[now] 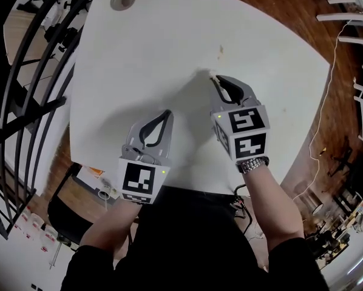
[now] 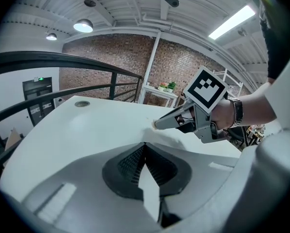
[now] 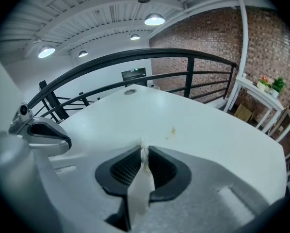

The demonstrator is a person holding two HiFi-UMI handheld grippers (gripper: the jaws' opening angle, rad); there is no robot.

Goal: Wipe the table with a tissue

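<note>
You are pinching the white tissue (image 3: pixel 144 155) in the right gripper (image 1: pixel 215 78), fingers clamping it low over the surface (image 1: pixel 169 35) just short of the yellowish stain (image 1: pixel 220 50), while the left gripper (image 1: pixel 167 113) is waiting near-left, fingers closed on nothing.

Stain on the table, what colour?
Yellowish-brown stain on the white table; it shows best in the right gripper view.

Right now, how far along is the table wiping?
Done: tissue is picked up, pinched in the shut right gripper. In hand: its tip sits near the table, short of the yellowish stain. To do: wiping that stain; the left gripper is shut, empty.
</note>
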